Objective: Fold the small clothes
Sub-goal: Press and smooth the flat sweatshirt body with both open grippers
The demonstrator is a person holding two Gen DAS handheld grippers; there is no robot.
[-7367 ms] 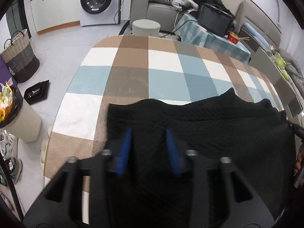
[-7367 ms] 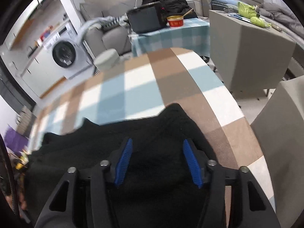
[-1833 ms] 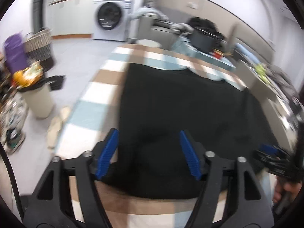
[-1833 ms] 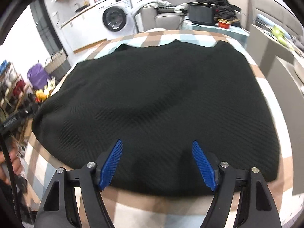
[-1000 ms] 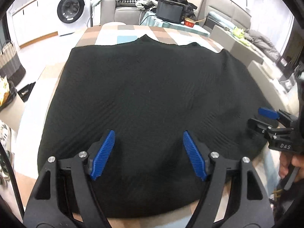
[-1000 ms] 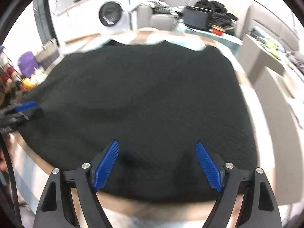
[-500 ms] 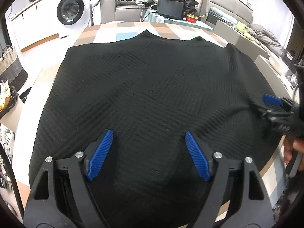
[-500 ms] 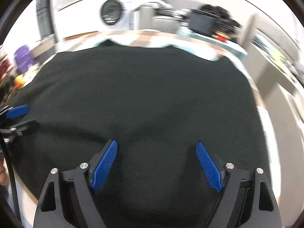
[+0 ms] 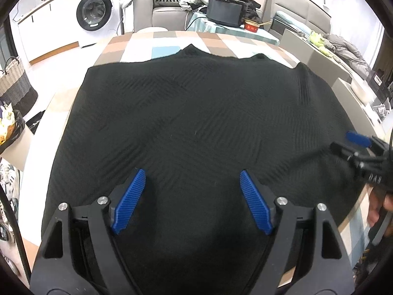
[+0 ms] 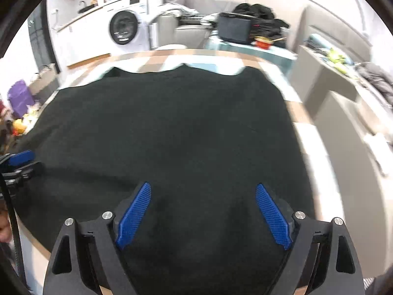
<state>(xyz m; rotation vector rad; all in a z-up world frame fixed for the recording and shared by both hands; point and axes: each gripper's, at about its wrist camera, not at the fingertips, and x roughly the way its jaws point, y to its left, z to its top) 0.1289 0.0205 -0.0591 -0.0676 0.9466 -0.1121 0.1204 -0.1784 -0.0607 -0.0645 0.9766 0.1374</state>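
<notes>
The left gripper (image 9: 191, 196) tilts steeply down over the near part of a black sweater (image 9: 196, 123), jaws spread wide with nothing pinched; the knit lies flat below and ahead of them. The right gripper (image 10: 202, 211) slants down the same way, jaws also wide apart and empty, the sweater spread beneath and beyond its tips. The sweater covers most of a checked table (image 9: 159, 41). Each gripper shows at the edge of the other's view, with fingers (image 9: 378, 209) holding the right one.
</notes>
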